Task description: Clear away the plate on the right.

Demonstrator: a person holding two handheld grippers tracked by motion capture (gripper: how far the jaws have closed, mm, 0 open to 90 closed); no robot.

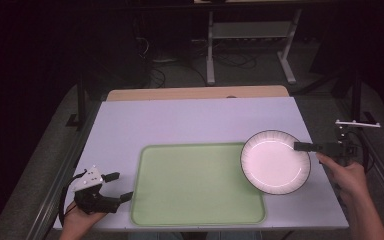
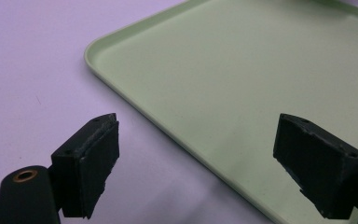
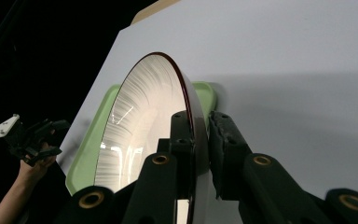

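Plate: I am watching the white plate [image 1: 275, 162] with its dark rim being held at its right edge, hanging over the right end of the green tray [image 1: 195, 185] and partly beyond it over the table [image 1: 180, 120].
Right gripper: I am seeing the right gripper [image 3: 200, 140] clamping the plate's rim, one jaw on each face, at the tray's far right side.
Left gripper: I am seeing the left gripper [image 1: 117, 186] resting just off the tray's near left corner, jaws standing wide apart with nothing between them.
Tray: I am looking at it lying bare on the table, its rounded corner just ahead of the left gripper's jaws in the left gripper view.
Hands: the person's hands are gripping both tools, one at each end of the tray.
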